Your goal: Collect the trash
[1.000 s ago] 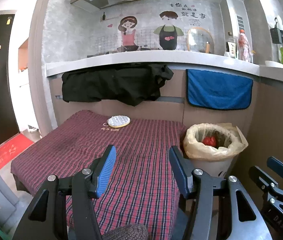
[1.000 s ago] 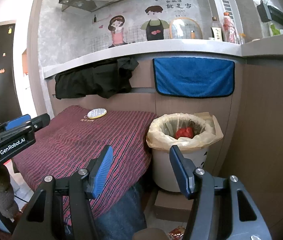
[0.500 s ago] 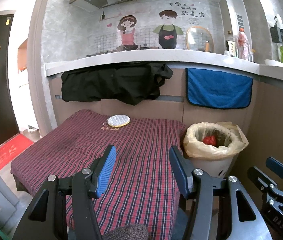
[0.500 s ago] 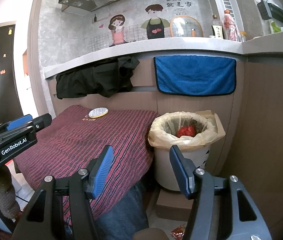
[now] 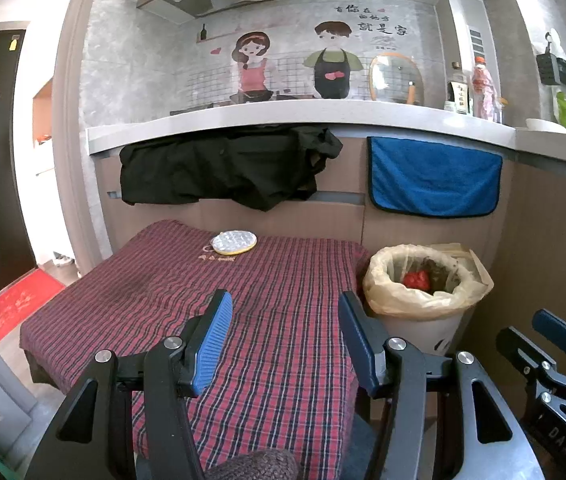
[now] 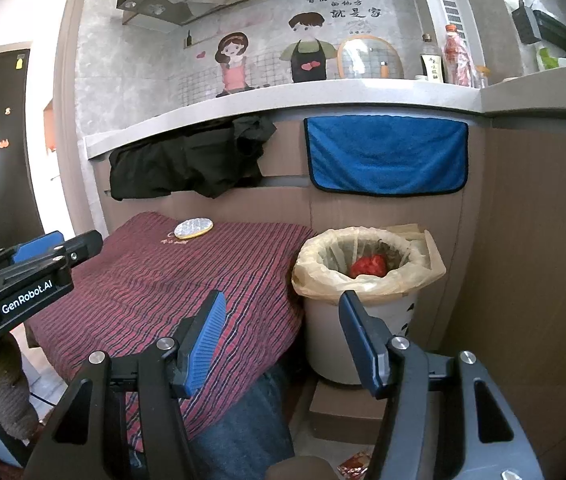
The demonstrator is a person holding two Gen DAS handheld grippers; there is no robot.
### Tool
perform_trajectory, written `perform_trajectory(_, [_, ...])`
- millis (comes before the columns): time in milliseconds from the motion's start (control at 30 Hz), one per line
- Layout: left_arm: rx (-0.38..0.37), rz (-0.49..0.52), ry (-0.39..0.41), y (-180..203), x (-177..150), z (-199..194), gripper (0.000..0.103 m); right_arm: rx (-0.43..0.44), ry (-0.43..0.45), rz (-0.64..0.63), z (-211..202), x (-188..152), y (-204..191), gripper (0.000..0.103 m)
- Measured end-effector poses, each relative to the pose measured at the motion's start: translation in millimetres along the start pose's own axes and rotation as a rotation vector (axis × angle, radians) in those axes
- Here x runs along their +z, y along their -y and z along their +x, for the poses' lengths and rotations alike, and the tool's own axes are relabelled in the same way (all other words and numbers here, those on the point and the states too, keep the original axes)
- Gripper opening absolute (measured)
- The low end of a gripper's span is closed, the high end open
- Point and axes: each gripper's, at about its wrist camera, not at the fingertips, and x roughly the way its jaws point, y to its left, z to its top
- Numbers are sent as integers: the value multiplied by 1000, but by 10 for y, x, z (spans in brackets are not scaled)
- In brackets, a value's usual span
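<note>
A white trash bin [image 5: 423,328] lined with a yellowish bag stands right of the table; a red crumpled item [image 5: 417,279] lies inside. It also shows in the right wrist view [image 6: 347,332], with the red item [image 6: 368,266] in it. My left gripper [image 5: 283,316] is open and empty above the plaid tablecloth [image 5: 243,300]. My right gripper [image 6: 281,316] is open and empty, held in front of the bin and the table's right edge. A red wrapper [image 6: 357,465] lies on the floor at the bottom edge.
A round white and yellow pad [image 5: 233,242] lies at the table's far side. A black garment [image 5: 223,168] and a blue towel [image 5: 433,182] hang below the counter. A cardboard box [image 6: 343,412] sits under the bin. Wood panelling stands to the right.
The right wrist view has shifted slightly; the bin sits a little higher and the floor wrapper shows more. The left view is almost unchanged. Both grippers stay open.
</note>
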Motion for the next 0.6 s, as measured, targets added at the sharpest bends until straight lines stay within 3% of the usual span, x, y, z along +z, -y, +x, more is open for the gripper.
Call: perform_trajectory(600, [-10,6,-3,13,7,-11,56,-17,21,3,-75,18,-14,56])
